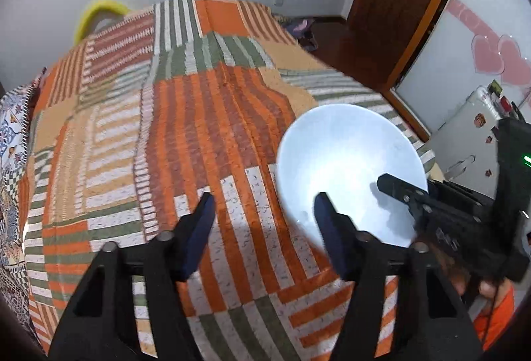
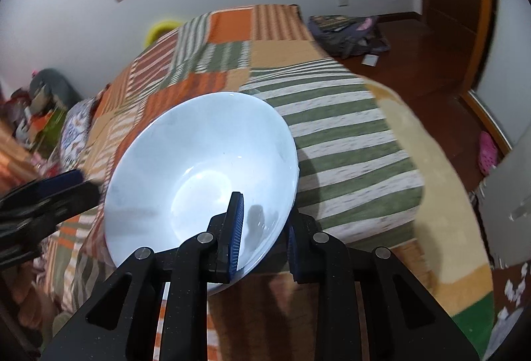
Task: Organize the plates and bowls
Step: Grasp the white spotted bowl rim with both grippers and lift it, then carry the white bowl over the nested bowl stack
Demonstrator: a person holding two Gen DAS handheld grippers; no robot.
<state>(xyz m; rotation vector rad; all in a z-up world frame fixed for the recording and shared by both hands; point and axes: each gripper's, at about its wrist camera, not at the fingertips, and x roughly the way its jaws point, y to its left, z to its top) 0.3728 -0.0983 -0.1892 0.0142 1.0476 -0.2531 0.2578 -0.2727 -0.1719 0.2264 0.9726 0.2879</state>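
Bowl: the white bowl point(image 2: 202, 168) sits tilted over the near corner of the quilt point(image 2: 338, 135), rim up, and I have it by its near wall.
Right gripper: my right gripper point(image 2: 264, 230) is pinching the bowl's wall, one blue pad inside, the other outside under the rim; the jaws stand close together.
Left gripper: my left gripper point(image 1: 264, 228) is spread, nothing between its pads; it hangs over the quilt just beside the bowl, its right finger point(image 1: 327, 228) in front of the bowl's near rim.
Step in hand: as I judge it, securing the bowl so I can carry it to wherever the stack goes; no plates or other bowls show in either view.
Doing it well: I should keep the pinch deep on the wall, not just at the lip, since a glazed rim can slip; lift level so the bowl does not swing around the pads; bring the left pads to the opposite rim only if it sags.
Right hand pose: pointing steeply down at the bed, reaching in from the bed's edge.
Left hand pose: also angled downward, alongside the right.
Risk: a one-sided grip on a heavy bowl may rotate.
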